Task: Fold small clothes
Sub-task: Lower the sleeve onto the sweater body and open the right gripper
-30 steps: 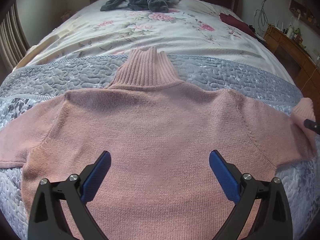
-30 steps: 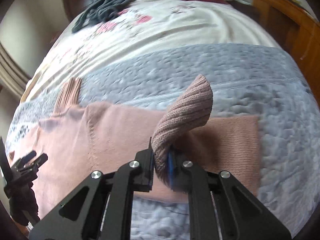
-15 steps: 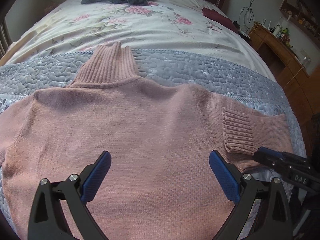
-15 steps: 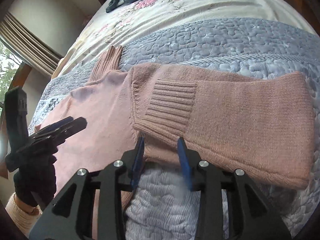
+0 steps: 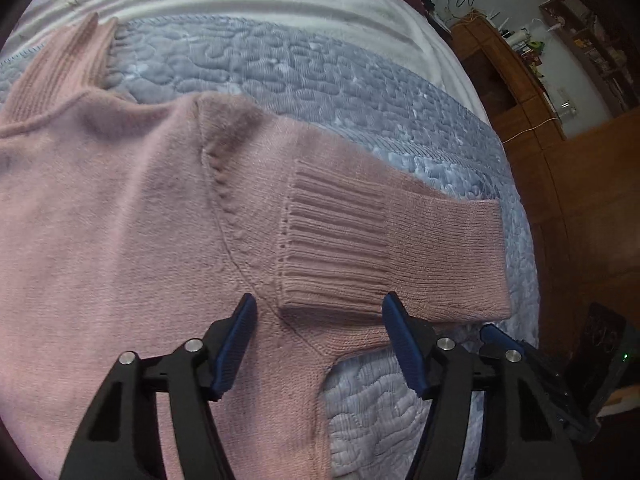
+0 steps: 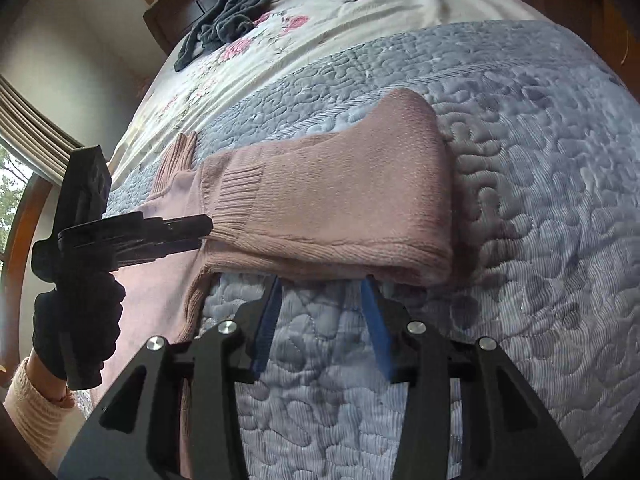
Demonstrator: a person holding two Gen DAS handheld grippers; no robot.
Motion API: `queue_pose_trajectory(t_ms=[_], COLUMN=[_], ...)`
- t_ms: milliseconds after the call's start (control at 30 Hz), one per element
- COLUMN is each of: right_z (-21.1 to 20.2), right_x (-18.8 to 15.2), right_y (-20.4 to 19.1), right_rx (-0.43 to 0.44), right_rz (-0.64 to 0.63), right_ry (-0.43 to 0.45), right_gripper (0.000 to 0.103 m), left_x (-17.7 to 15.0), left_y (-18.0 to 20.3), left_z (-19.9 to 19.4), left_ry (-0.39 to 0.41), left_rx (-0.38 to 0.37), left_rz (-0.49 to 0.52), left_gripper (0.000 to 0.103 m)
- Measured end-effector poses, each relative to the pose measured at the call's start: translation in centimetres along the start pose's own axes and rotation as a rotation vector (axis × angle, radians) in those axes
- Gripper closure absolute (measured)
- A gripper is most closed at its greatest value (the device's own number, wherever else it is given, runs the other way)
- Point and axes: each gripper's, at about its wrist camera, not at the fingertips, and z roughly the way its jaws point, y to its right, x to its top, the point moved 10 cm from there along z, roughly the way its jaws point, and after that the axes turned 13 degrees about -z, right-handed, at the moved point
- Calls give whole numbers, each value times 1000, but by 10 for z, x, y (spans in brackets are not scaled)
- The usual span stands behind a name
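Both grippers hang empty, jaws apart: left gripper (image 5: 318, 312) wide over the cuff (image 5: 332, 240), right gripper (image 6: 322, 284) narrower, just short of the folded sleeve (image 6: 340, 208). A pink sweater (image 5: 120, 208) lies flat on a grey quilt (image 6: 540, 200).

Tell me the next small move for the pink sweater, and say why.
Probably close the left gripper on the ribbed cuff and carry the doubled sleeve across the sweater body. The sleeve is already folded back on itself but lies out over the grey quilt. Both grippers are open; the right gripper sits just short of the sleeve's edge.
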Motion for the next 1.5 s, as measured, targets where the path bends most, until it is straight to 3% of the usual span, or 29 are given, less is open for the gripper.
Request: queue_pose_trajectory(t_ms=[133,167,200,300,400,467,700,933,1500], right_z=[0,0,0,1,0,-3,-11,-5,66], right_x=[-8,-9,-11,-17,-20,-21,-13,2,43], right_y=[8,10,12,15,17,17,11,-3,-85], right_rx=[2,-2,-11,-15,-16,-26,-41,-22,136], right_rz=[13,13,11,17,34,27,26,36,75], right_ry=[6,7,7,1,1,4,13,16,-60], right_gripper=[61,61,61,61,61,61,59,58,48], left_x=[-1,-1,0,1,1,1,9,23,52], left_y=[14,15,15,14,17,17,-7,-76,-243], left_z=[9,11,14,18,15,7,-48,-109,-204], left_ry=[-27,-31,-37,-37,-35,-14,127,248,386], left_rx=[-41,-43,-34,-20,-62,-78,-78,-21,95], left_rz=[5,1,-4,-18,-46,-57,-51,-74,-268], left_gripper=[39,46,59,73,90,94,96,96,97])
